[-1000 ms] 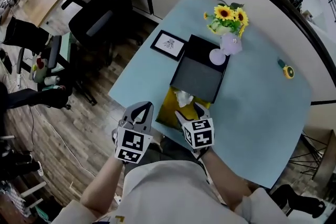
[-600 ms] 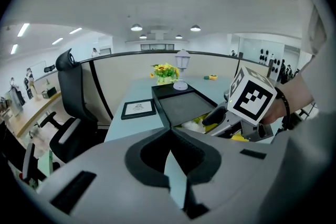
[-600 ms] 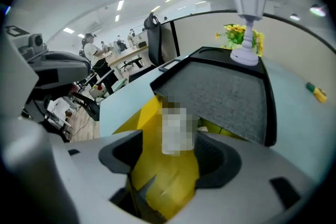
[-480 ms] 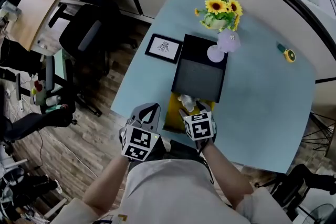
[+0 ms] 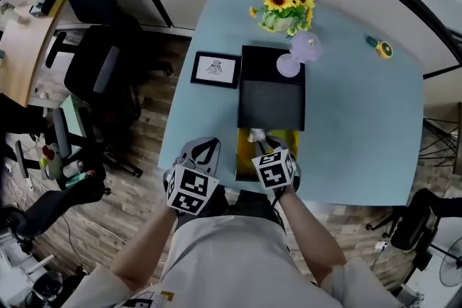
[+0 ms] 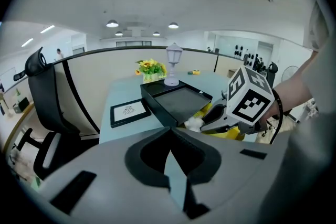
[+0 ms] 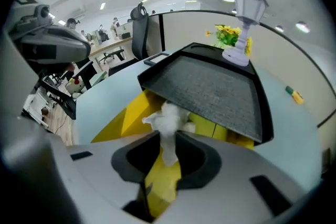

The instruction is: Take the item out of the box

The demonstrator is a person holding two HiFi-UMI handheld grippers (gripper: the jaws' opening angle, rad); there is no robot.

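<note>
The right gripper (image 7: 167, 140) is closing its fingers (image 7: 200, 164) on the tissue (image 7: 169, 118) sticking up between them from the box (image 7: 128, 113) just below, so it should pinch low and lift straight up, while the left gripper (image 6: 170, 131) has its fingers together, holding nothing.

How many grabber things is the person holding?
2. The left hand-held gripper is at the table's near edge, left of the yellow box. The right hand-held gripper is over that box, its jaws closing on the white tissue.
</note>
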